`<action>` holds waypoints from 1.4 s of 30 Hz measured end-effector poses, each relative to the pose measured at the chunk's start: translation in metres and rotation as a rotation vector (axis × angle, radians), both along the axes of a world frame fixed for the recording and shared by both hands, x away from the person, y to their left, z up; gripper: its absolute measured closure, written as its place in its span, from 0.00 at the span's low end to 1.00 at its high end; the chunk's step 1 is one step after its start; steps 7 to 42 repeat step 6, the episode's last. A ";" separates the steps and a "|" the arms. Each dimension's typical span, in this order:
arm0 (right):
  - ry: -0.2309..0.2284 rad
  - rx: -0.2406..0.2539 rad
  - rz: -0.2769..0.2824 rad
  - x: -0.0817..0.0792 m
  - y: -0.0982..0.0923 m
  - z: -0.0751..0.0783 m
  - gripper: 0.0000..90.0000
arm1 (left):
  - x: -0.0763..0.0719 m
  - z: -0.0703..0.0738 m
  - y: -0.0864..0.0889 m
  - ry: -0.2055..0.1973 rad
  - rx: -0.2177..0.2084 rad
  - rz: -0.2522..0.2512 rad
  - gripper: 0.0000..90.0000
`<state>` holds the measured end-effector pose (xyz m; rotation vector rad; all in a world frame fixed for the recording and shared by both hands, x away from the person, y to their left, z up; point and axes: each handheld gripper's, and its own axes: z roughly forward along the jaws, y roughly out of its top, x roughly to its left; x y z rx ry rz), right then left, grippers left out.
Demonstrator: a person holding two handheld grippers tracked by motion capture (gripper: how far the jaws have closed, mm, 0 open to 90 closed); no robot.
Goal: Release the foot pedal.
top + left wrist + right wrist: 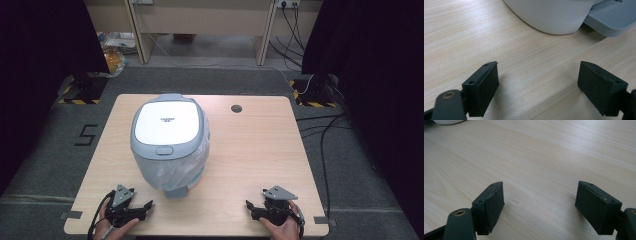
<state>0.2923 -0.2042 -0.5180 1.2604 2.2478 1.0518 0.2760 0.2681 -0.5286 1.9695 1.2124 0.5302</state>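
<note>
A grey pedal bin with a shut white lid stands on the left half of the wooden table. A clear plastic liner hangs over its front, and its grey pedal points at the near edge. My left gripper rests open at the near left, just left of the pedal. In the left gripper view the gripper has its jaws wide apart and empty, facing the bin's white base and pedal. My right gripper lies open at the near right, and up close there is bare wood between its jaws.
A round cable hole sits near the table's far edge. Black curtains flank the table, with stand bases on hazard tape at both far corners. Cables run over the floor on the right. A wooden desk stands behind.
</note>
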 end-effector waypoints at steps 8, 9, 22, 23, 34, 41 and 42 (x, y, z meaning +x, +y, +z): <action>-0.002 0.000 0.002 0.000 0.000 0.000 0.25 | 0.000 0.000 0.000 -0.001 0.000 0.000 0.18; -0.002 0.000 0.002 0.000 0.000 0.000 0.25 | 0.000 0.000 0.000 -0.001 0.000 0.000 0.18; -0.002 0.000 0.002 0.000 0.000 0.000 0.25 | 0.000 0.000 0.000 -0.001 0.000 0.000 0.18; -0.002 0.000 0.002 0.000 0.000 0.000 0.25 | 0.000 0.000 0.000 -0.001 0.000 0.000 0.18; -0.002 0.000 0.002 0.000 0.000 0.000 0.25 | 0.000 0.000 0.000 -0.001 0.000 0.000 0.18; -0.002 0.000 0.002 0.000 0.000 0.000 0.25 | 0.000 0.000 0.000 -0.001 0.000 0.000 0.18; -0.002 0.000 0.002 0.000 0.000 0.000 0.25 | 0.000 0.000 0.000 -0.001 0.000 0.000 0.18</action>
